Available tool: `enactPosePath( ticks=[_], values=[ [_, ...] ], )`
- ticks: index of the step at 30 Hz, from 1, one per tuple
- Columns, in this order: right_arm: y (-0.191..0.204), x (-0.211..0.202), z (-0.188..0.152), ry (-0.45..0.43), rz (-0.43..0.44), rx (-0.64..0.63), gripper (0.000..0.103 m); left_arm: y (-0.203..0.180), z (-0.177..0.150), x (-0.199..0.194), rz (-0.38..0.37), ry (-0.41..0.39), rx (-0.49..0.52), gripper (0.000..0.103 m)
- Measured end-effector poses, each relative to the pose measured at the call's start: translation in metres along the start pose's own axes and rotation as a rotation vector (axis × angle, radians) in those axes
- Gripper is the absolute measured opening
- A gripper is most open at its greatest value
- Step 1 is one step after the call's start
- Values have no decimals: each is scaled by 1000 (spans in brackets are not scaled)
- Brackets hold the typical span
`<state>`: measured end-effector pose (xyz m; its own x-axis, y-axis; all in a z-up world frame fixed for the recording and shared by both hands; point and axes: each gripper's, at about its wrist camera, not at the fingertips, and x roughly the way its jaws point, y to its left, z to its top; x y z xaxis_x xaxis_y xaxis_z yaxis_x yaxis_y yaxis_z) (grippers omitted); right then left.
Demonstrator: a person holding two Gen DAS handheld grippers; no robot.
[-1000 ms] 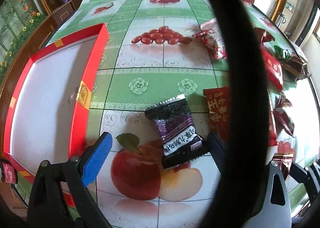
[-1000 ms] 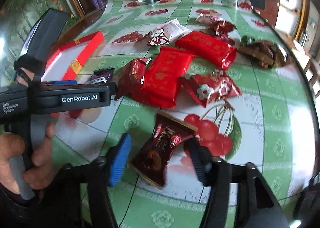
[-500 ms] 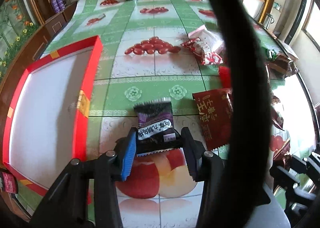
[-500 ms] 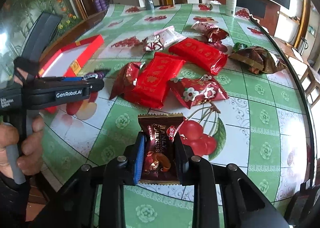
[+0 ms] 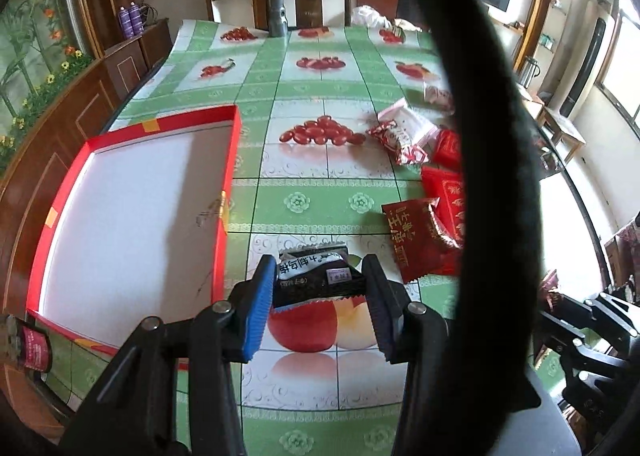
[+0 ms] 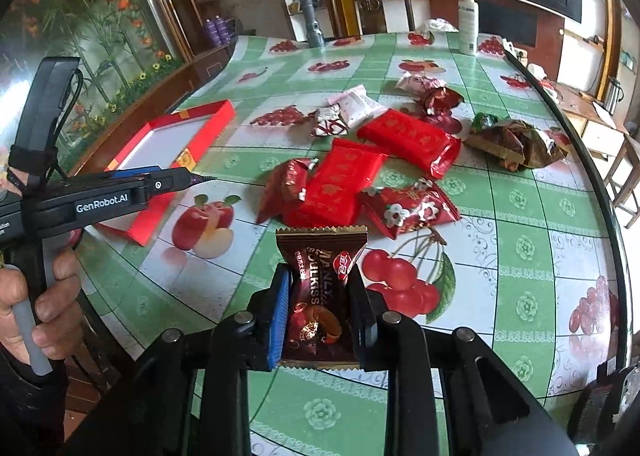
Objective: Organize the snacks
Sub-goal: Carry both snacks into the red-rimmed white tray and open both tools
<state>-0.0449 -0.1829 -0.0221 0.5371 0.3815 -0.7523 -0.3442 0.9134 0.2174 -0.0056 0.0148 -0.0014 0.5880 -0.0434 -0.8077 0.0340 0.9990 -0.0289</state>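
Note:
My left gripper (image 5: 320,276) is shut on a black and purple snack packet (image 5: 316,276), lifted a little above the fruit-print tablecloth. Left of it lies the red box (image 5: 228,176) with a bare white floor. My right gripper (image 6: 320,296) is shut on a brown chocolate packet (image 6: 320,276), held above the cloth. In the right wrist view the left gripper (image 6: 200,178) shows side-on near the red box (image 6: 212,124), a hand (image 6: 48,304) on its grip. Red snack packets (image 6: 340,184) lie in a heap beyond.
More wrappers lie scattered: pink and white ones (image 6: 356,106), a brown crumpled pile (image 6: 516,140), a red packet (image 5: 416,240). A spray bottle (image 6: 468,20) and a grey flashlight (image 5: 278,8) stand at the far edge by a wooden chair (image 6: 368,0). A black strap (image 5: 492,136) crosses the left wrist view.
Both grippers went from open around their packets to shut on them, and both packets have lifted off the cloth. The left gripper has risen more, showing more of the far table.

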Motion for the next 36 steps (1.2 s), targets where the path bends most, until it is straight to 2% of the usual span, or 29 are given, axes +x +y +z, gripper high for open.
enactPosePath(
  ticks=[5, 17, 36],
  values=[
    [9, -4, 5, -12, 15, -17, 26, 5, 0, -16, 15, -39, -8, 46],
    [48, 2, 26, -25, 95, -85, 26, 46, 1, -46, 113, -119, -71, 46],
    [136, 39, 61, -26, 243, -221, 26, 135, -7, -50, 254, -133, -208, 46]
  ],
)
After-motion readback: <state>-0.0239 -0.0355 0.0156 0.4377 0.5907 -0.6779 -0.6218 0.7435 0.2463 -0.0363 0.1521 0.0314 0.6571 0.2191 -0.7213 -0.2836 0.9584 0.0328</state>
